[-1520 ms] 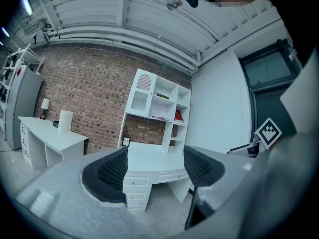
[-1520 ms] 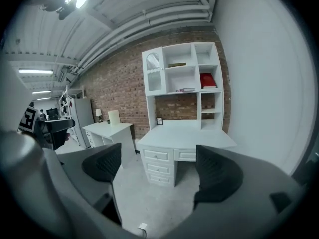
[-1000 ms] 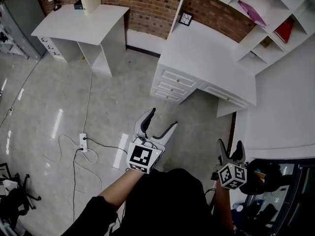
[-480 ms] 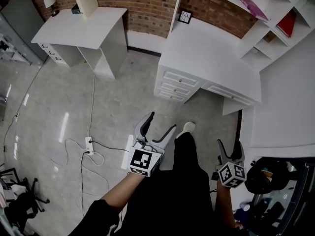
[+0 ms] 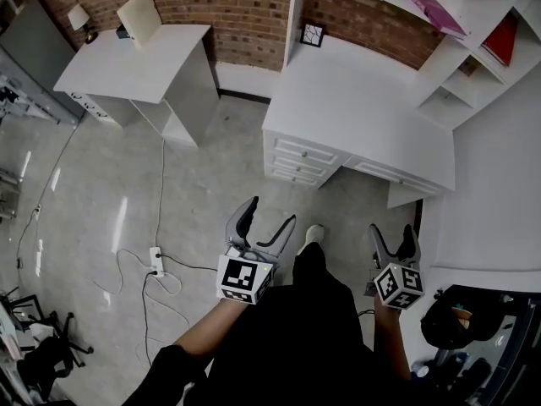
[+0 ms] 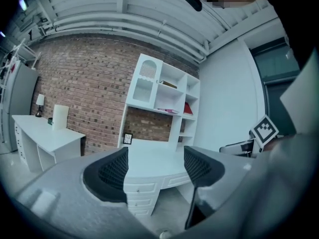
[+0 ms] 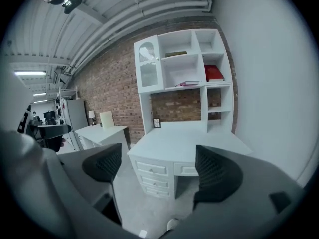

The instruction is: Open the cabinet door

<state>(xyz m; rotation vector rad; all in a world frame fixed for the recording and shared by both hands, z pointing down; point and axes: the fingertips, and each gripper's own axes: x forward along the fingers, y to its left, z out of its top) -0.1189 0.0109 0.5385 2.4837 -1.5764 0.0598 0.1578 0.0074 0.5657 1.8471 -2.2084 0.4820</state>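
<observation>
A white desk (image 5: 363,100) with a shelf hutch stands against the brick wall ahead. The hutch's cabinet door (image 7: 147,66), arched and glazed, is at its upper left and is closed; it shows too in the left gripper view as the door (image 6: 143,84). My left gripper (image 5: 269,216) is held over the floor short of the desk drawers (image 5: 300,161), open and empty. My right gripper (image 5: 393,235) hangs beside it, also open and empty. Both are far from the door. In their own views the left gripper (image 6: 154,168) and right gripper (image 7: 157,171) point at the desk.
A second white desk (image 5: 135,57) with a lamp stands at the back left. A power strip (image 5: 156,260) and cables lie on the floor at left. A small picture frame (image 5: 313,34) sits on the main desk. My shoe (image 5: 313,233) shows between the grippers.
I have stepped toward the desk, so it sits closer and a leg and shoe came into view. Both grippers kept their open pose.
</observation>
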